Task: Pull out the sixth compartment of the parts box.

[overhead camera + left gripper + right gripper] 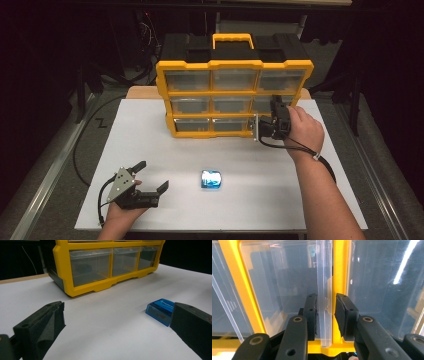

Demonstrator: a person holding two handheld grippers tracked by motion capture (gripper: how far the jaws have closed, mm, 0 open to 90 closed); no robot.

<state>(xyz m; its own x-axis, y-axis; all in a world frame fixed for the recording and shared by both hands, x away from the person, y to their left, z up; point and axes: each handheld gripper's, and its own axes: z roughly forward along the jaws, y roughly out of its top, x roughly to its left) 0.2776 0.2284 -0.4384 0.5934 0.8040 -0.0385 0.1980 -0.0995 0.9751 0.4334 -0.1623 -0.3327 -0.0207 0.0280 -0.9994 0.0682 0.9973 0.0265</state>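
A yellow-framed organizer (235, 64) with clear drawers stands upright at the back of the white table (150, 130). My right gripper (264, 125) is turned on its side against a drawer in the organizer's right column. In the right gripper view the drawer's clear pull lip (324, 290) stands between the jaws of the right gripper (325, 315). One pad lies against the lip and the other is a sliver off it. My left gripper (154, 175) rests open at the front left. A small blue box (211, 179) lies to its right, also seen as the blue box (160, 311) just past one jaw.
The organizer's black body and yellow carry handle (233, 40) rise behind its drawer front. A wooden board edge (142, 92) shows behind the table. Cables (82, 165) trail off the table's left side, and dark floor surrounds it.
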